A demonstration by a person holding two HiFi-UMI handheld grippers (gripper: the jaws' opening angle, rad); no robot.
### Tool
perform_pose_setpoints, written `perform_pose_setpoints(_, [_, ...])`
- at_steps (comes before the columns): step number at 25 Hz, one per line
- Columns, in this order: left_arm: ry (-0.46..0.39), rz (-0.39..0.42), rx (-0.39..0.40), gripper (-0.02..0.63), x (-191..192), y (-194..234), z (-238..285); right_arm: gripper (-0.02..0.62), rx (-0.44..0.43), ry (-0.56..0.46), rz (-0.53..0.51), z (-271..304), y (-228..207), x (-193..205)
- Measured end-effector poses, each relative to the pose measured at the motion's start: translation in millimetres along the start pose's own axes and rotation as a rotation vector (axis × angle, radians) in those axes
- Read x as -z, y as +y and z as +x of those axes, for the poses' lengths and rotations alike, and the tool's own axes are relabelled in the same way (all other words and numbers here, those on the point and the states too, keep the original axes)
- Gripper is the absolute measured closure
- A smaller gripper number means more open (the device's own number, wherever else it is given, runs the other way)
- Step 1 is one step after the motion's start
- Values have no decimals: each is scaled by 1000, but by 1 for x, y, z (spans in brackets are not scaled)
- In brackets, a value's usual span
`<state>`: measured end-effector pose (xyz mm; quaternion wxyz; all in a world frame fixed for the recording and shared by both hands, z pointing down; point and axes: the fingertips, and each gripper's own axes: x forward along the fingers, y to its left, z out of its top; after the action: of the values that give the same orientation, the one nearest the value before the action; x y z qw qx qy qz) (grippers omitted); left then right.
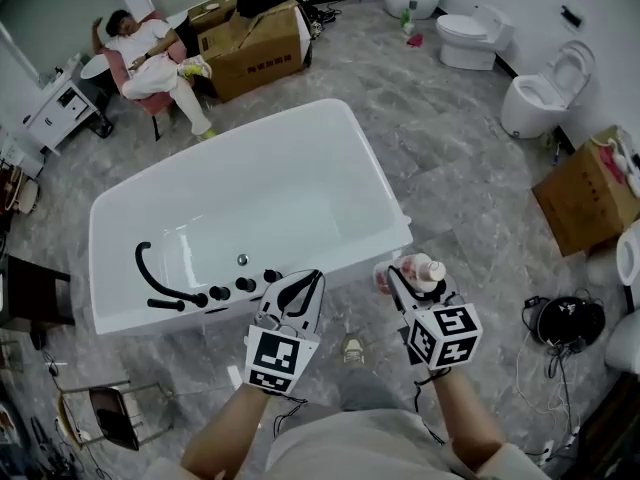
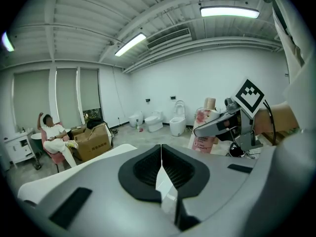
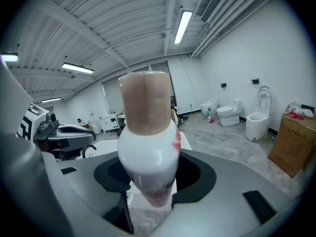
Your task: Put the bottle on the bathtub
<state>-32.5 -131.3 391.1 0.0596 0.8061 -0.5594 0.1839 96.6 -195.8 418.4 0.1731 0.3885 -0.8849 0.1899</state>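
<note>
The white bathtub (image 1: 250, 193) fills the middle of the head view, its near rim just ahead of both grippers. My right gripper (image 1: 415, 280) is shut on a white bottle (image 1: 424, 269) with pink print and a tan cap, held beside the tub's near right corner. In the right gripper view the bottle (image 3: 148, 147) stands up between the jaws, cap away from the camera, with the tub (image 3: 105, 147) behind it. My left gripper (image 1: 301, 290) is shut and holds nothing, over the tub's near rim. From the left gripper view, the bottle (image 2: 202, 127) appears at the right.
A black faucet and knobs (image 1: 170, 290) sit on the tub's near left rim. A person sits in a pink chair (image 1: 150, 58) beyond the tub, beside a cardboard box (image 1: 255, 40). Toilets (image 1: 545, 93) line the right wall. Another box (image 1: 585, 193) and cables (image 1: 565, 323) lie at the right.
</note>
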Motion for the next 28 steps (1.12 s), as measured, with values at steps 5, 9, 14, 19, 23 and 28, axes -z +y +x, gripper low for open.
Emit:
perform_pose_setpoints(5, [48, -24, -1, 583, 18, 16, 59, 354, -13, 30, -22, 56, -34, 7])
perform_pose_setpoints(9, [89, -52, 6, 583, 38, 21, 84, 354, -9, 44, -20, 88, -46, 21])
perform_pose_setpoints(14, [126, -76, 21, 584, 61, 28, 108, 354, 9, 64, -14, 121, -57, 40])
perform_pose_setpoints(19, [168, -98, 48, 584, 97, 34, 133, 354, 49, 88, 6, 155, -72, 72])
perform_pose_setpoints(23, [198, -115, 66, 584, 129, 39, 153, 354, 66, 93, 31, 184, -82, 103])
perform_pose_setpoints(28, [241, -132, 90, 583, 173, 46, 178, 354, 80, 126, 1, 223, -88, 140])
